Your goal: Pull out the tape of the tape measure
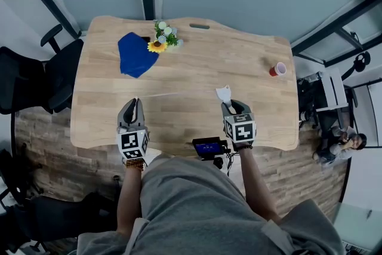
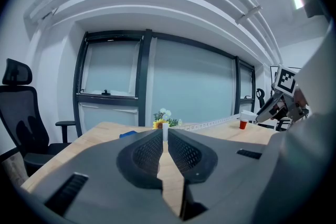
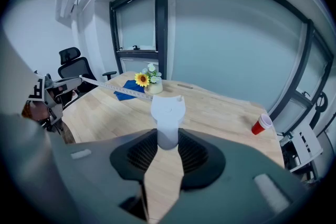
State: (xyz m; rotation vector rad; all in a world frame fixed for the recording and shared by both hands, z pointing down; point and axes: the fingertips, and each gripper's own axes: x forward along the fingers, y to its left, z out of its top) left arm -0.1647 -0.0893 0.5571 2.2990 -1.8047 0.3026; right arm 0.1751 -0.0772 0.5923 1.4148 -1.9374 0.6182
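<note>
so the tape measure (image 3: 168,112) is a smooth white plastic case, rounded with a notched top. my right gripper (image 3: 168,140) is clamped on its lower end, so the case sticks out past the jaw tips over the near-right part of the table (image 1: 197,68). the tape (image 3: 123,90) comes out of it and runs in a straight line above the wood across to my left gripper (image 2: 165,136), whose jaws are pinched on the little white end tab. the tape is pale with tiny tick marks, way too small for me to read. the jaw pads are dark with a mesh-like texture. the tabletop is light wood planks with rounded corners. further back sit a blue cloth (image 1: 135,54), a sunflower bunch (image 1: 161,40) and a red cup (image 1: 277,70).
</note>
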